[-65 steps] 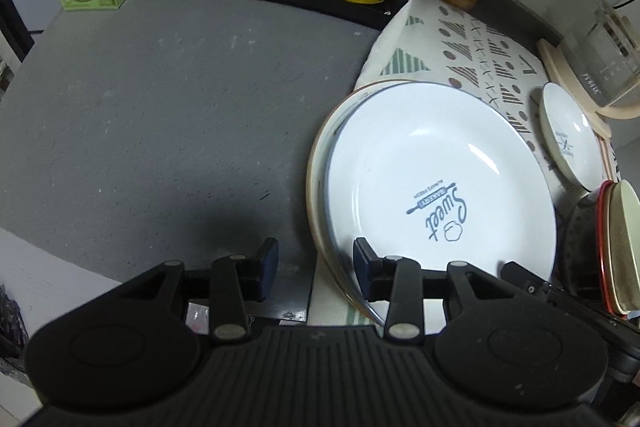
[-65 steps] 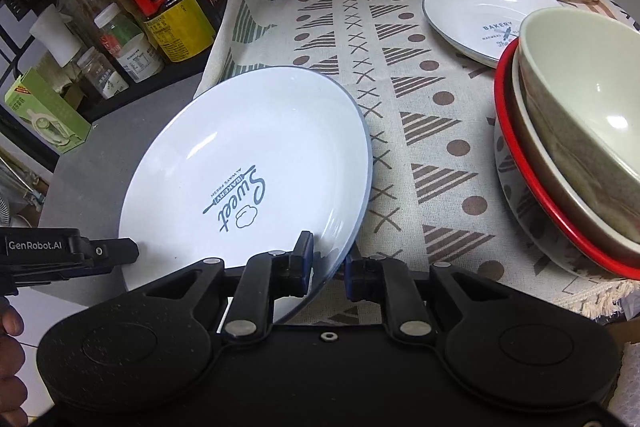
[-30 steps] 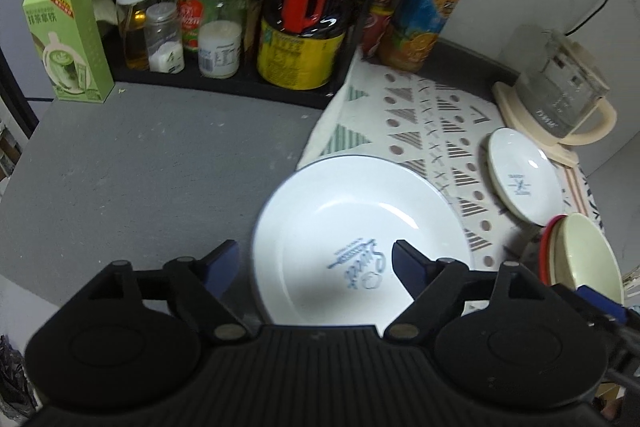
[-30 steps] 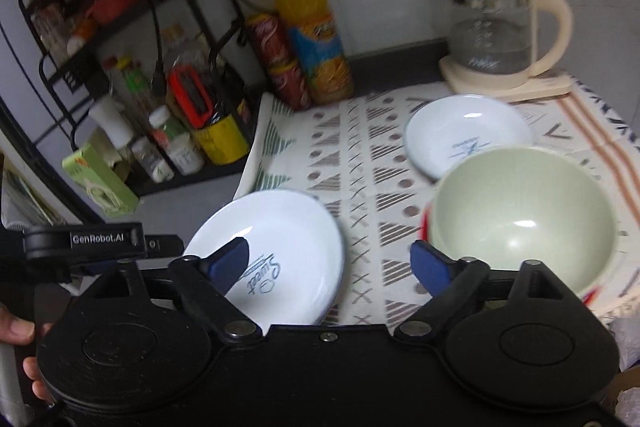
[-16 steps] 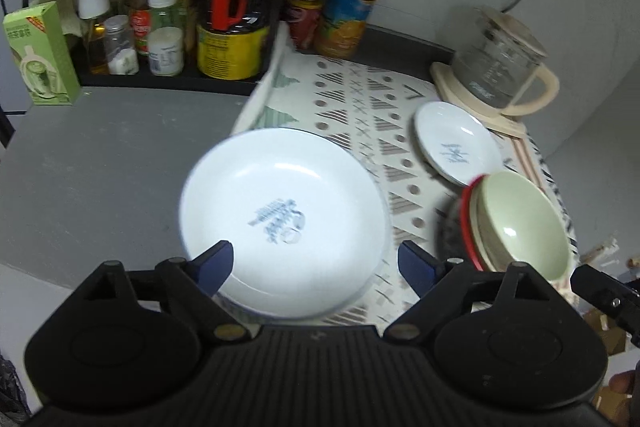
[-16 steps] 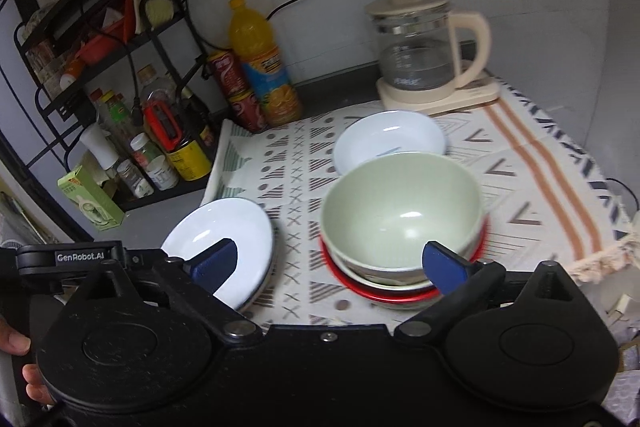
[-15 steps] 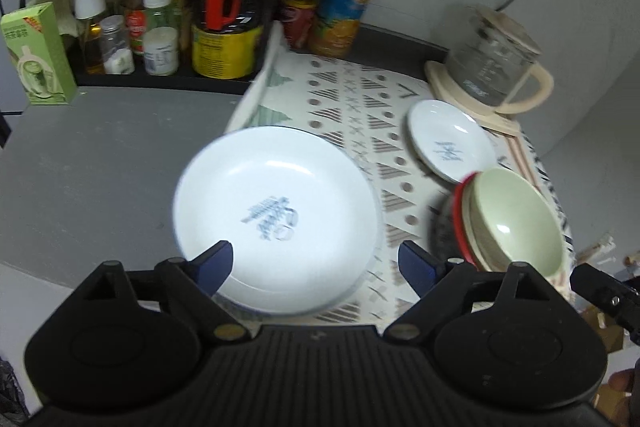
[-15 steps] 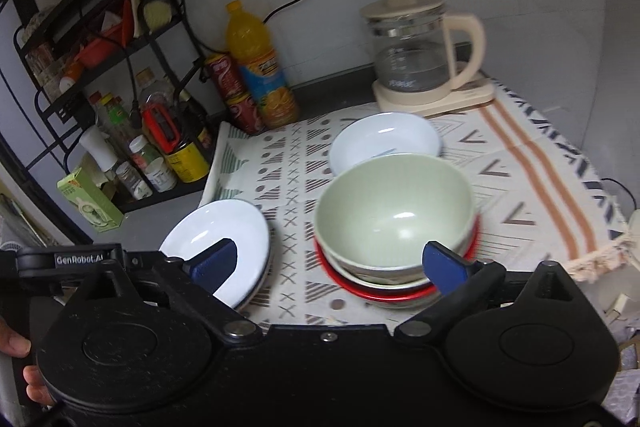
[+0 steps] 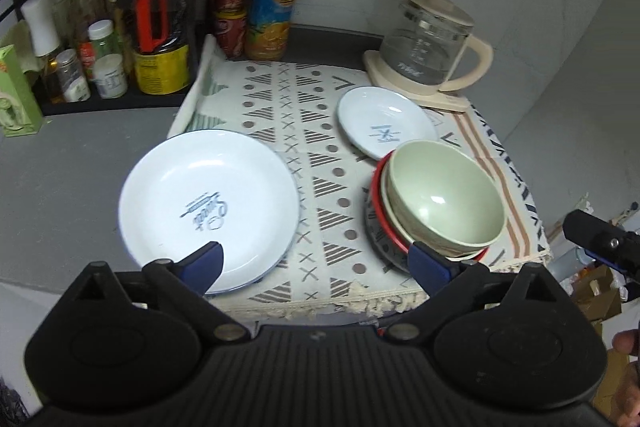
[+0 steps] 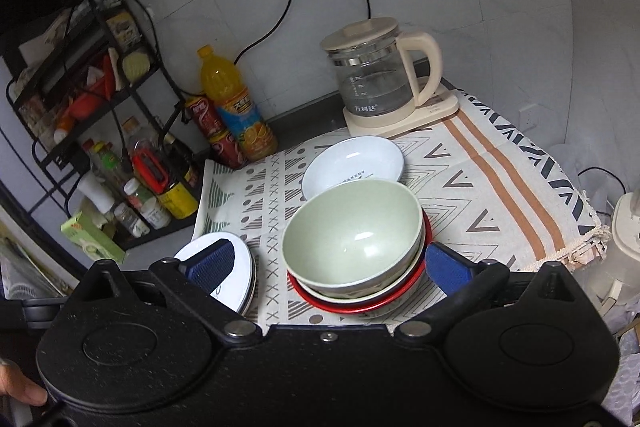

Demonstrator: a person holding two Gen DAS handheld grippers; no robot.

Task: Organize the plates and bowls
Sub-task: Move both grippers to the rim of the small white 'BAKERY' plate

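A: Both sets of jaws are spread wide with nothing between them. The left gripper (image 9: 314, 263) hangs above the near edge of the patterned cloth (image 9: 320, 163), and the right gripper (image 10: 328, 267) frames the bowl stack from above.

B: So where do the dishes sit?

A: The large white plate (image 9: 208, 203) lies half on the cloth and half on the grey countertop (image 9: 60, 163); in the right wrist view another rim shows under it, so it seems to top a plate stack. The green bowl (image 10: 352, 239) is nested in other bowls, with a red-rimmed bowl (image 10: 360, 303) near the bottom. The small white plate (image 9: 384, 131) lies flat just behind them, near the glass kettle (image 10: 372, 79).

B: What looks risky?

A: The bowl stack sits tilted and close to the fringed front edge of the cloth. A push from a jaw finger, or a snag on the cloth, could slide it toward that edge. Pinching only the green bowl's rim might tip it, since smooth glaze likely gives little grip.

B: And the small plate?

A: Reaching over the bowls for it could clip them, and it sits close to the kettle base, leaving little room to get a finger under its low rim.
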